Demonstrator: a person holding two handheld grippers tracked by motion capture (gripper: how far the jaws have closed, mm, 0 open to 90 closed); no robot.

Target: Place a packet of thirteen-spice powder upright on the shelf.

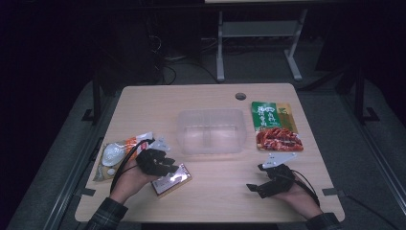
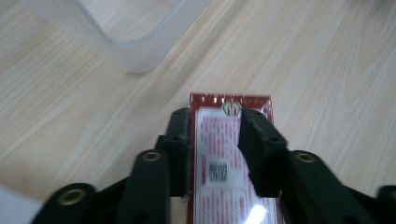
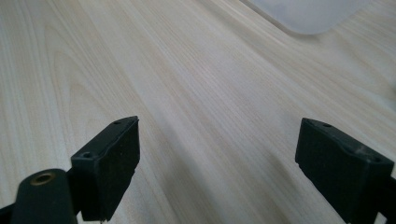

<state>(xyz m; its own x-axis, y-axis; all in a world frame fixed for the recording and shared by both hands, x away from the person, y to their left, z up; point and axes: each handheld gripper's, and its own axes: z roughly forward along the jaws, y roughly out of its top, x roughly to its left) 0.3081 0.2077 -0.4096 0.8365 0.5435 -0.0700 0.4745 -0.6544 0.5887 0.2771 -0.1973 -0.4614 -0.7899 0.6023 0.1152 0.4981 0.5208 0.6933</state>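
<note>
A red snack packet [image 1: 172,180] with a white printed label [image 2: 219,158] lies on the wooden table [image 1: 210,191] at the front left. My left gripper [image 1: 165,167] is down on its near end. Its jaws stand a narrow gap apart, the left one at the packet's edge and the right one over its face. Whether they pinch it I cannot tell. My right gripper [image 1: 261,184] rests low at the front right, open wide over bare wood [image 3: 215,140] with nothing between its fingers.
A clear plastic tub [image 1: 210,130] stands at the table's middle, and its corner [image 2: 135,56] lies just beyond the left gripper. A green and red food pouch [image 1: 275,125] lies right of the tub. Another pouch with a white item [image 1: 115,155] lies at the left edge.
</note>
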